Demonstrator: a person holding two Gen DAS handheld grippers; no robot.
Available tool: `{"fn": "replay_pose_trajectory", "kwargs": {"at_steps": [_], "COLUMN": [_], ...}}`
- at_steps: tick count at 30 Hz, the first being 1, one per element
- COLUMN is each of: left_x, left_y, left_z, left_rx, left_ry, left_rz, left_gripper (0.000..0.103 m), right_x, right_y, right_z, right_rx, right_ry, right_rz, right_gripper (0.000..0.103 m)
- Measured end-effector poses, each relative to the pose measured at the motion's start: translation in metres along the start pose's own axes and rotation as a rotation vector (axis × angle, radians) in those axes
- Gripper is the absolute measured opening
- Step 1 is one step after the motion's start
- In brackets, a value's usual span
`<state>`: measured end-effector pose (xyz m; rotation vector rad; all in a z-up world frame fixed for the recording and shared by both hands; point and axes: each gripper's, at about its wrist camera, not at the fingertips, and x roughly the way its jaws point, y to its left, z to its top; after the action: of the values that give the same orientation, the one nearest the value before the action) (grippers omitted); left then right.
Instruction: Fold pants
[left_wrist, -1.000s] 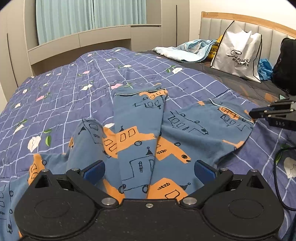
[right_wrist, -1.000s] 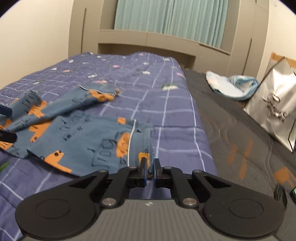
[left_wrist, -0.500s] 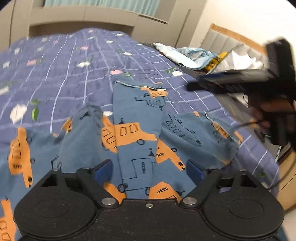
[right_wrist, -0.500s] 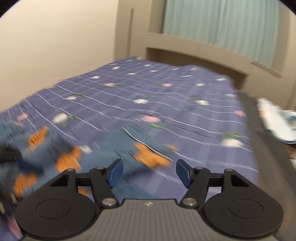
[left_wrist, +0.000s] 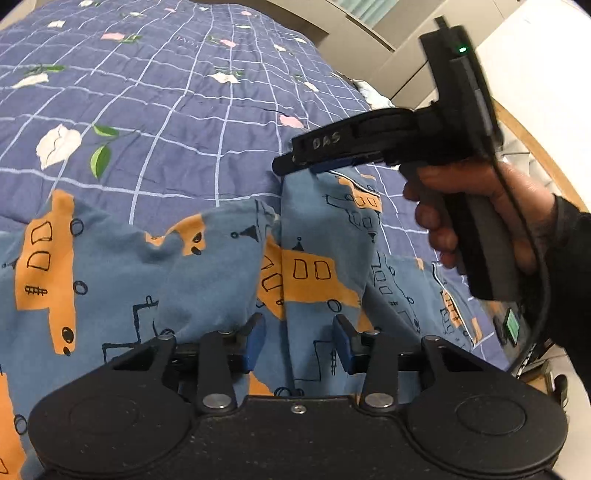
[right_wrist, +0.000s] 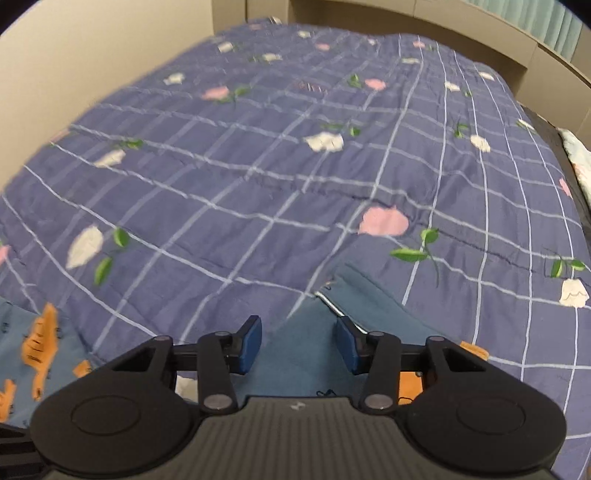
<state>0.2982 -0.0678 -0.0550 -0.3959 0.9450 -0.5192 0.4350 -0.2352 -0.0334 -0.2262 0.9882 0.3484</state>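
Blue pants (left_wrist: 310, 266) printed with orange vehicles lie rumpled on a bed's purple grid quilt (left_wrist: 177, 122) strewn with white and pink flowers. In the left wrist view, the left gripper (left_wrist: 298, 343) hovers low over the middle of the garment, its jaws parted about halfway with a fold of blue cloth showing between the blue pads (left_wrist: 255, 341); the pads do not visibly pinch the fabric. One leg runs away from the camera toward its hem, a second bunches up to the left, and more cloth spreads to the right.

Above the far hem, the right gripper (left_wrist: 295, 164), marked "DAS" on its side, is held by the person's right hand (left_wrist: 476, 214), a dark sleeve at the wrist and a green light glowing on top of the unit. Its tip sits just over the edge of the pant leg.

The right wrist view shows that gripper's jaws likewise parted about halfway, empty, with the leg's hem (right_wrist: 343, 295) and its thin white piping just beyond and between the pads (right_wrist: 247, 347). Another part of the pants shows at the lower left of that view. Beyond, the quilt stretches to a beige wall and a headboard-like shelf unit with pale green curtains.
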Motion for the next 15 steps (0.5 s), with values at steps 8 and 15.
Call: {"fn": "replay_pose_trajectory", "kwargs": {"at_steps": [8,15], "left_x": [0.003,-0.001], "left_y": [-0.008,-0.029], "left_z": [0.003,0.004], "left_rx": [0.011,0.103], "left_ry": [0.017,0.032], "left_rz": [0.044,0.058], "left_gripper": [0.042,0.001], "right_x": [-0.022,-0.122], "right_y": [-0.022,-0.063], "right_z": [-0.021,-0.083], "right_rx": [0.104,0.174], "right_ry": [-0.125,-0.387], "right_rz": [0.026,0.072], "right_gripper": [0.002,0.002]}}
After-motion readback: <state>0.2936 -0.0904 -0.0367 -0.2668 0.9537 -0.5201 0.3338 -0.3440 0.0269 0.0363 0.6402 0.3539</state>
